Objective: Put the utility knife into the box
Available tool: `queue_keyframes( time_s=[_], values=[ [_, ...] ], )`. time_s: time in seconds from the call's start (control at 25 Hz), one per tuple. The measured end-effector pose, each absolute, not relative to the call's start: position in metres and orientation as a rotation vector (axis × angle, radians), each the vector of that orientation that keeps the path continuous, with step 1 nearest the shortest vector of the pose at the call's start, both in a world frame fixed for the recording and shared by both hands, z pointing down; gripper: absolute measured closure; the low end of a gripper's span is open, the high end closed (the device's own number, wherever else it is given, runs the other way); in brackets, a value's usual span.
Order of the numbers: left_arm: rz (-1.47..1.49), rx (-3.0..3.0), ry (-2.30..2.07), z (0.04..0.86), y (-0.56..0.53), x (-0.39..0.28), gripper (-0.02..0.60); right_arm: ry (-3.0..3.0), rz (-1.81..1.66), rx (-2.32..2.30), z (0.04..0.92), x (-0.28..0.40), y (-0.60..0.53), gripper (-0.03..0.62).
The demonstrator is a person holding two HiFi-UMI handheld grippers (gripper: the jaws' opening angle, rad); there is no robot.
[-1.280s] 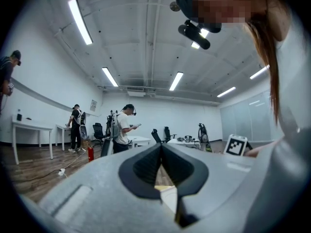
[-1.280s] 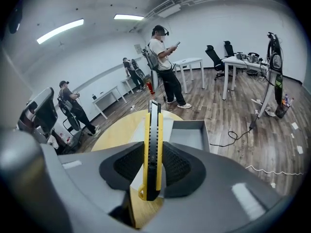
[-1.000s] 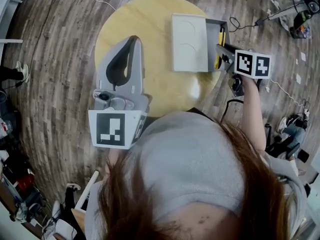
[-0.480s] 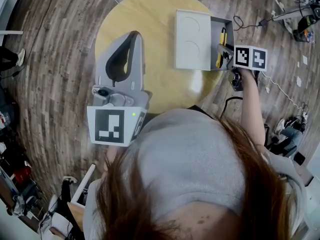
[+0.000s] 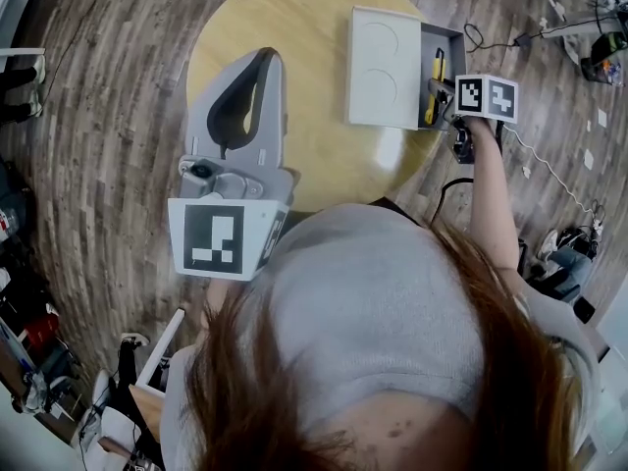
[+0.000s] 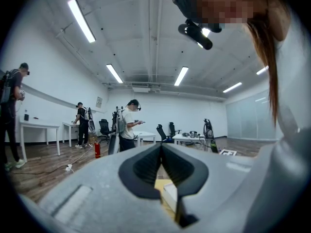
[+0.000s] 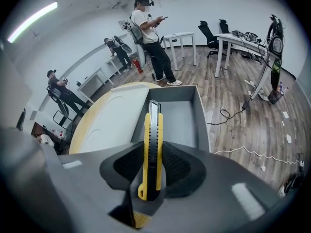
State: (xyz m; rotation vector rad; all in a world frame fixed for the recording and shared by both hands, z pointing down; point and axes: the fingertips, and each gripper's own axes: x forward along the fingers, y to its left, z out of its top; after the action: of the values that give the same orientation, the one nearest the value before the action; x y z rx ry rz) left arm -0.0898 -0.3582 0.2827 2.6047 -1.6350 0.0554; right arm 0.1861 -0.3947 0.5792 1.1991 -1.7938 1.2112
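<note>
Slippage is the risk: the right tool (image 7: 151, 154) clamps the yellow utility knife (image 7: 153, 125) by its rear half, nose tilted down over the open grey box (image 7: 200, 115). Dropped from here, the knife could glance off a wall and skid off the worktop (image 5: 294, 47) edge. The left tool (image 6: 161, 152), closed and empty, steadies nothing.

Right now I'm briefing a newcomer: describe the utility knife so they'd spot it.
At the right edge of the round wooden table sits an open grey box beside a white lid. Over it, the right gripper clamps the utility knife: slim, the only yellow-and-black thing there.
</note>
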Motion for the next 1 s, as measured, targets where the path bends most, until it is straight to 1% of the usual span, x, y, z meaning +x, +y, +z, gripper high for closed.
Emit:
queue_keyframes(
  time_s=[0.48,1.0],
  values=[
    [0.07,2.582,-1.667,0.284,-0.356,-0.098,0.588,-1.722,1.262,1.168,0.611,0.185,-0.396,0.473],
    [0.077,2.583,-1.675,0.283,-0.351,-0.096,0.588,-1.682,1.284,1.157,0.625,0.187,-0.395,0.474]
  ],
)
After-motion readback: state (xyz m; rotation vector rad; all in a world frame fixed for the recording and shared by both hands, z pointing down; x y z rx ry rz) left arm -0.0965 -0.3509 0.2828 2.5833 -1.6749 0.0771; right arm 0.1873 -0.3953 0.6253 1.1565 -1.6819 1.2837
